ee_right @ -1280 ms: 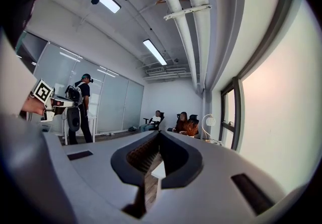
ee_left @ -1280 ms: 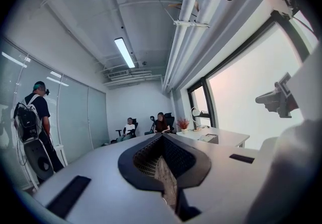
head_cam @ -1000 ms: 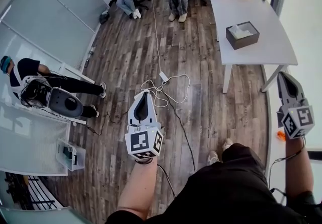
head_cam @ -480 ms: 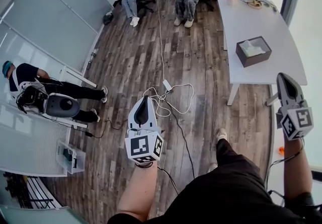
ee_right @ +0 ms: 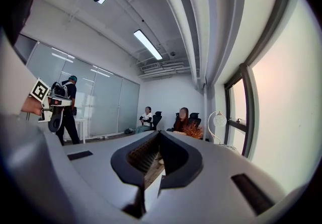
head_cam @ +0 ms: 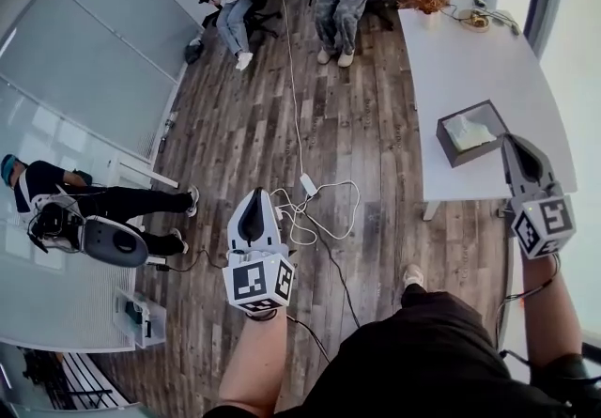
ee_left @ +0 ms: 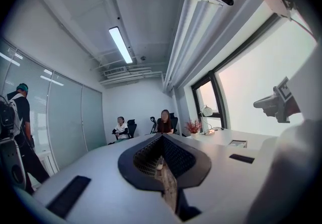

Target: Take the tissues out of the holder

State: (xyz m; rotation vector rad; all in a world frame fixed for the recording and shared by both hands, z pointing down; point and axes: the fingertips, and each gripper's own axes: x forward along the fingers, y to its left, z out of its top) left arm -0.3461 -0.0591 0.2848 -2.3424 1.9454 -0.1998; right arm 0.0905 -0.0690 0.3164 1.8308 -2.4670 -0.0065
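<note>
**White tissue in a dark box, neither gripper on it yet**

White tissues [head_cam: 469, 131] sit crumpled in the open top of a dark brown holder [head_cam: 452, 150], which stands near the front edge of the white table [head_cam: 451, 59]. I judge the tissue soft, very light and easy to tear. I would pinch it at the raised fold in the middle and lift straight up. The holder looks light too, so it may rise with the tissue unless the other gripper steadies its wall.

My right gripper [head_cam: 515, 142] hangs just beside the holder's right corner, not touching it. Its jaws are pressed together with nothing between them. My left gripper [head_cam: 255, 196] is well apart from the table, over the wooden floor [head_cam: 235, 106]. Its jaws also meet, and they are empty.

Much is hard to read from here. The right gripper view shows only the room ahead and its own body, not the holder. The left gripper view catches the holder [ee_left: 237, 143] as a small sliver on the tabletop. I cannot tell how many tissues are inside, or whether they are interleaved. The right gripper's body covers the table's near corner.
</note>
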